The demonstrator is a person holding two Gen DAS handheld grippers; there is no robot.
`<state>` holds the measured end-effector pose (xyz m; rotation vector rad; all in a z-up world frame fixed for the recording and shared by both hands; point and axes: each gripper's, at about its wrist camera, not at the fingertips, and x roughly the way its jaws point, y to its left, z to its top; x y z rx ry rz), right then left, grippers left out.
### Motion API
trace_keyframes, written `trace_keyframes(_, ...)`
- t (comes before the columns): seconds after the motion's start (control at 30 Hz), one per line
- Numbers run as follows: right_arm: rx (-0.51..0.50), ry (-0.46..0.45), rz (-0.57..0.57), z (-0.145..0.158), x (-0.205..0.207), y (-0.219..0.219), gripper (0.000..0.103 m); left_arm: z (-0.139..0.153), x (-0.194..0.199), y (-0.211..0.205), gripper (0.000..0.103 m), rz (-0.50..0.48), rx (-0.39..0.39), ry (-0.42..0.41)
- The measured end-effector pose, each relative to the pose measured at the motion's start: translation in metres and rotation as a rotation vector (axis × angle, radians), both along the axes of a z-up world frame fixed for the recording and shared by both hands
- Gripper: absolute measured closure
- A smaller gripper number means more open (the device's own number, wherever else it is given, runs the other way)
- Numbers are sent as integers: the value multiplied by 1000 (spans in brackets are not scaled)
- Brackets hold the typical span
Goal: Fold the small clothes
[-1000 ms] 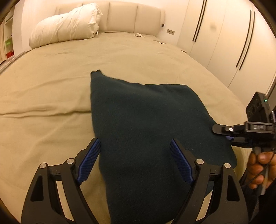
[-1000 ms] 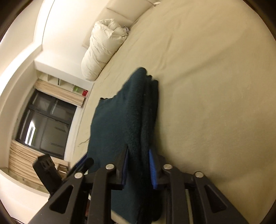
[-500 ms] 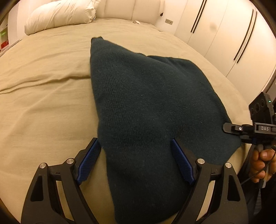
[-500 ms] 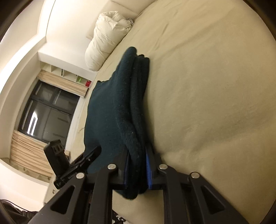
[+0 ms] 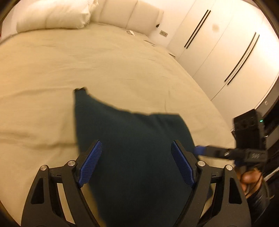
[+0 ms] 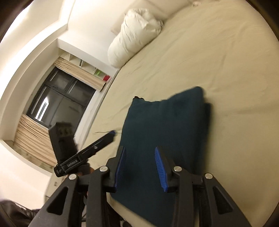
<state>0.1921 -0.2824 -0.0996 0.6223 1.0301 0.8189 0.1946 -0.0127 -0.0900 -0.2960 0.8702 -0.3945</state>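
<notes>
A dark teal knitted garment (image 5: 132, 139) lies folded flat on the beige bed (image 5: 87, 69), near its front edge. It also shows in the right wrist view (image 6: 165, 125), with a doubled edge on its right side. My left gripper (image 5: 136, 157) is open and empty, held above the garment's near part. My right gripper (image 6: 139, 160) is open and empty, above the garment's near edge. The right gripper also shows at the right of the left wrist view (image 5: 198, 150), beside the garment's right edge. The left gripper (image 6: 111, 133) shows in the right wrist view, left of the garment.
A white rolled duvet (image 5: 54, 15) lies at the head of the bed by the padded headboard (image 5: 129, 15). White wardrobe doors (image 5: 226, 52) stand to the right. A dark window with blinds (image 6: 57, 104) is on the far left side.
My right gripper has let go of the garment's edge and opened. The garment now lies flat on the bed. Both grippers have pulled back and up from it.
</notes>
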Motion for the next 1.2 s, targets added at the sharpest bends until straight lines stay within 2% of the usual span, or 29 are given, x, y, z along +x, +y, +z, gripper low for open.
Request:
trace_keyframes(0.1, -44, 35, -14, -16, 40, 11, 65, -6, 36, -14, 22, -36, 28, 25)
trace_keyframes(0.17, -74, 91, -77, -35, 61, 5, 70, -24, 58, -21, 22, -42, 42, 77)
trace_keyframes(0.23, -33, 128, -120, -52, 71, -9, 92, -45, 68, -23, 23, -34, 48, 127)
trace_keyframes(0.3, 14, 135, -146, -65, 71, -23, 103, -55, 64, -24, 23, -31, 59, 87)
trace_keyframes(0.4, 64, 133, -171, -71, 63, -37, 103, -52, 58, -22, 23, -32, 41, 60)
trace_keyframes(0.47, 38, 109, -203, -60, 51, -45, 103, -46, 55, -16, 23, -7, 22, 58)
trace_keyframes(0.5, 20, 92, -214, -52, 43, -47, 98, -38, 50, -15, 23, 14, 43, 42)
trace_keyframes(0.53, 9, 66, -216, -42, 32, -48, 82, -30, 41, -16, 23, 31, 76, 18)
trace_keyframes(0.57, 14, 18, -202, -27, 19, -43, 73, -24, 33, -18, 23, 40, 102, -2)
trace_keyframes(0.6, 23, -15, -183, -18, 10, -40, 58, -19, 20, -19, 23, 43, 120, -28)
trace_keyframes(0.63, 27, -59, -149, -5, -5, -32, 52, -11, 6, -23, 22, 43, 138, -68)
trace_keyframes(0.7, 11, -83, -97, 3, -23, -17, 51, -6, -15, -31, 22, 69, 176, -101)
trace_keyframes(0.77, -9, -79, -46, -2, -36, -3, 48, -7, -32, -39, 18, 67, 194, -112)
trace_keyframes(0.8, -44, -57, -38, -12, -40, 1, 45, -12, -37, -45, 10, 54, 201, -108)
trace_keyframes(0.83, -80, -19, -51, -26, -43, 2, 49, -21, -44, -50, 7, 36, 224, -91)
trace_keyframes(0.87, -72, -8, -62, -34, -43, -1, 54, -33, -50, -57, 7, 27, 277, -82)
trace_keyframes(0.93, -49, -4, -99, -42, -46, -14, 79, -39, -55, -62, 7, 24, 335, -111)
trace_keyframes(1.0, -25, 29, -150, -43, -52, -32, 83, -35, -62, -64, 7, 33, 342, -118)
trace_keyframes(1.07, -44, 12, -191, -34, -64, -46, 78, -24, -69, -58, 7, 69, 298, -126)
trace_keyframes(1.1, -68, -5, -217, -26, -72, -51, 62, -16, -80, -51, 7, 86, 279, -140)
trace_keyframes(1.13, -100, -27, -247, -18, -79, -55, 43, 1, -92, -44, 7, 126, 254, -199)
trace_keyframes(1.2, -159, -123, -293, 6, -101, -67, 42, 29, -114, -34, 7, 196, 269, -302)
